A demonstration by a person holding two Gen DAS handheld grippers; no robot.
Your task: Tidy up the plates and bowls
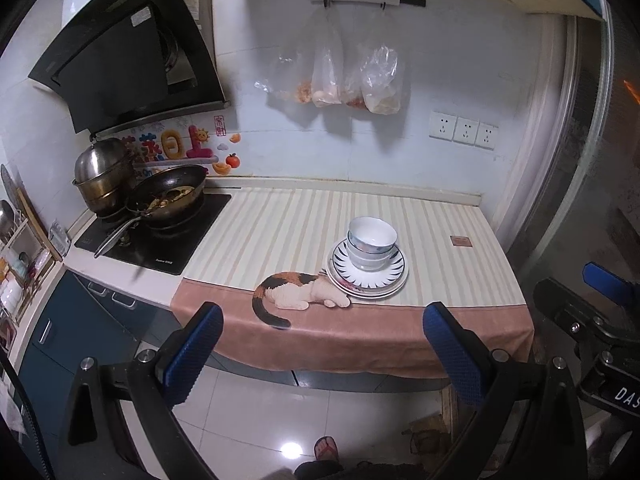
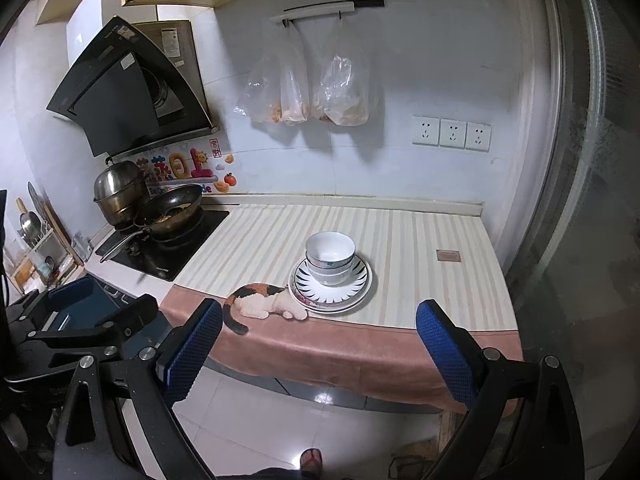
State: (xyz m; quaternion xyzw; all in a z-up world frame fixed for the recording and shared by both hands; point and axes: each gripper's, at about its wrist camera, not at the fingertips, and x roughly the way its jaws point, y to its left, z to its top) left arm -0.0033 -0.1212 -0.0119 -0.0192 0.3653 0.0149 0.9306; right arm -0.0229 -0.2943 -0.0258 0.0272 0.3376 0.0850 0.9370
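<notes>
Nested white bowls (image 1: pixel 372 242) (image 2: pixel 330 256) stand on a stack of plates (image 1: pixel 396 276) (image 2: pixel 360 284); the top plate has a black ray pattern. The stack rests on a striped cloth near the counter's front, beside a printed cat. My left gripper (image 1: pixel 322 316) hangs off the counter's front edge, open wide, with nothing between its blue pads. My right gripper (image 2: pixel 320 312) is likewise back from the counter, open and empty. Each gripper shows at the side of the other's view. Both are well short of the stack.
A stove (image 1: pixel 160 236) at the left carries a wok with food (image 1: pixel 172 196) and a steel pot (image 1: pixel 105 176), under a black hood. Plastic bags (image 1: pixel 352 76) hang on the back wall above sockets (image 1: pixel 464 130). A person's foot (image 1: pixel 326 448) in a sandal stands on the tiled floor.
</notes>
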